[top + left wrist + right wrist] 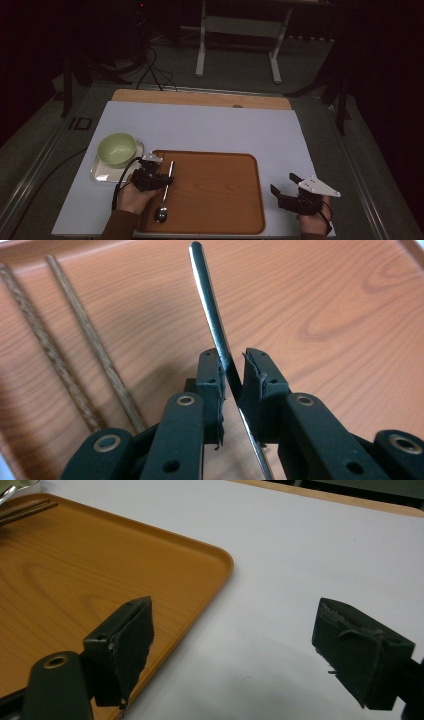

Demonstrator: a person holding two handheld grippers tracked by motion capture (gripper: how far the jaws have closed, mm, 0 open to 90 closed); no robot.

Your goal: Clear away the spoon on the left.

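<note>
On the wooden tray (215,200), near its left edge, the spoon (164,192) lies with its bowl toward the person, just right of the chopsticks (75,345). The left gripper (232,372) straddles the spoon's handle, jaws slightly parted, one pad seemingly brushing the metal without clamping. To finish well, widen the jaws fully and lift straight up off the tray, so the handle is not dragged or flicked. The right gripper (230,645) waits wide apart and empty off the tray's right edge.

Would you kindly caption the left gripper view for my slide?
Left gripper fingers straddle a spoon handle above a wooden tray, chopsticks alongside.
</note>
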